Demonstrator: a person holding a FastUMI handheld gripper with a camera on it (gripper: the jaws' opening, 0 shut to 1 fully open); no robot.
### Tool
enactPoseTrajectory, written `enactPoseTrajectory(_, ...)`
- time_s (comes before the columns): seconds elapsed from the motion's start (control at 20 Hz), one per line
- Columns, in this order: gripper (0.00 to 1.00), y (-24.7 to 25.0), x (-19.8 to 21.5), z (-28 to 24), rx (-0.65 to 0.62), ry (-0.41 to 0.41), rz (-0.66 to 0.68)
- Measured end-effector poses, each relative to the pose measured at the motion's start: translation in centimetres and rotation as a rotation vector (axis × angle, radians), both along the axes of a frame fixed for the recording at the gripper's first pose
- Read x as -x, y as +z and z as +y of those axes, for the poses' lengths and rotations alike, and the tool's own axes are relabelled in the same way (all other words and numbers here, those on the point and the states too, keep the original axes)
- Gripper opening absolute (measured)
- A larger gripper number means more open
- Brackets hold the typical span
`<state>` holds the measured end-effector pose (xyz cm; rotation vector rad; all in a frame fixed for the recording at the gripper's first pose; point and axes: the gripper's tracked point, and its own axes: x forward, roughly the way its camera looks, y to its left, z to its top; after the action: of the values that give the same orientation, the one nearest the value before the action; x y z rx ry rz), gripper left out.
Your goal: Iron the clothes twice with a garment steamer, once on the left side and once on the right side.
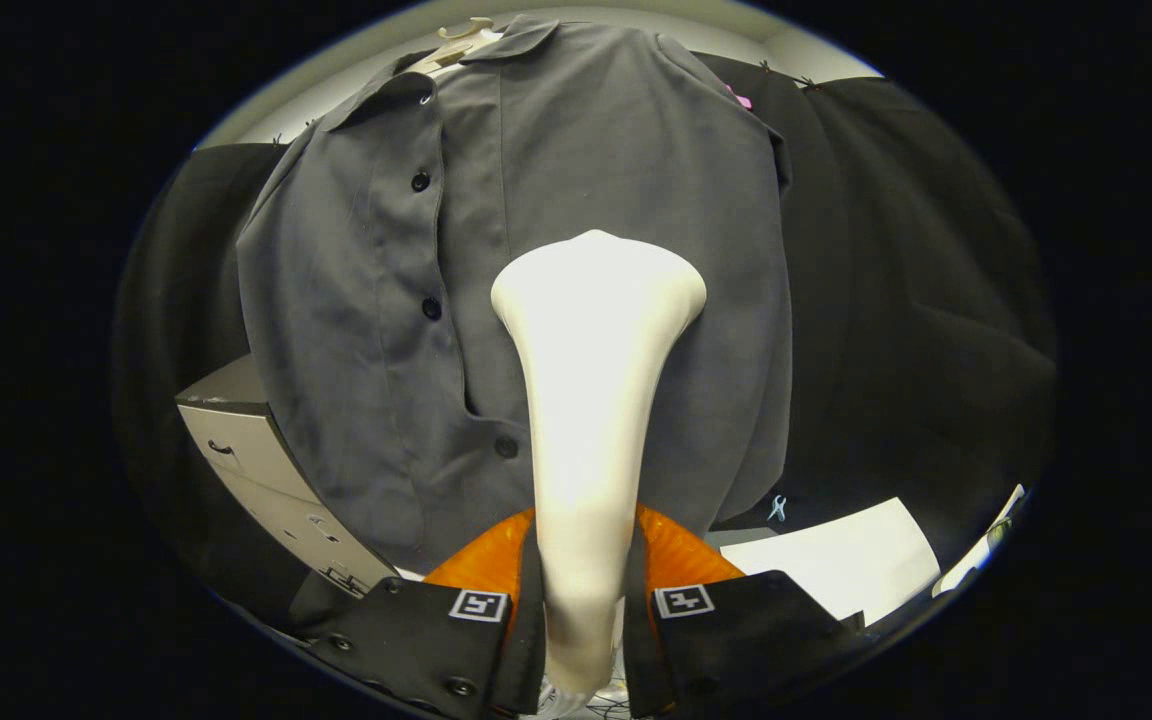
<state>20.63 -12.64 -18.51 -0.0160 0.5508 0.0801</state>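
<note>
Grey shirt (536, 250) mid-frame — jaws pinch the steamer (591, 400), head against its right panel; next, stroke downward.

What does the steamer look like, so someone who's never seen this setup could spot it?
Find the grey button-up shirt hanging on the black booth wall. In front of it, the gripper is shut on the steamer: a smooth white handle flaring into a broad head, the only white thing against the shirt.

Booth interior: black cloth wall (926, 300) clipped along its top edge below a pale ceiling (636, 15); grey drawer cabinet (256, 470) at lower left; white sheet (836, 560) at lower right.
</note>
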Motion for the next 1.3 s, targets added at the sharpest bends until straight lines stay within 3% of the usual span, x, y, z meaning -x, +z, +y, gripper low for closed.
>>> enactPoseTrajectory(1.3, 0.39, -12.4, 5.3, -3.1, 0.001, -0.071, 0.208)
